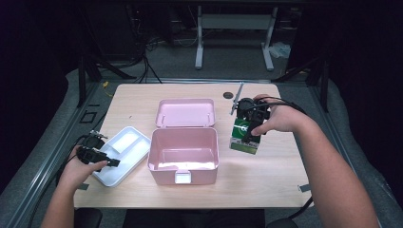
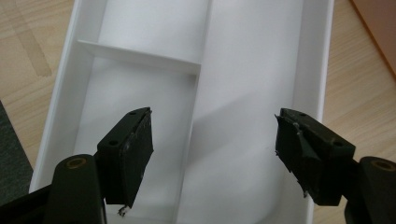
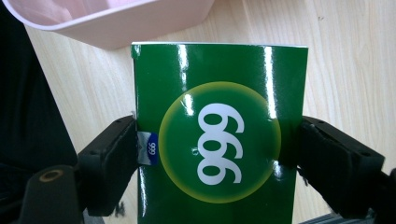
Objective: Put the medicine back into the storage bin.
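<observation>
Both black jaws of the right gripper (image 3: 215, 154) clamp the green box (image 3: 219, 135) by its sides, just right of the open pink case (image 1: 183, 154). At near left, the left gripper (image 2: 212, 149) hovers with jaws spread wide over the white tray (image 2: 252, 84) on the surface (image 1: 266, 175).

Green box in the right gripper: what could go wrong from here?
The green box is glossy and pinched only at its side edges by the right gripper, so it might slip or twist. It could catch the pink bin rim. The open left gripper above the white tray might nudge it.
</observation>
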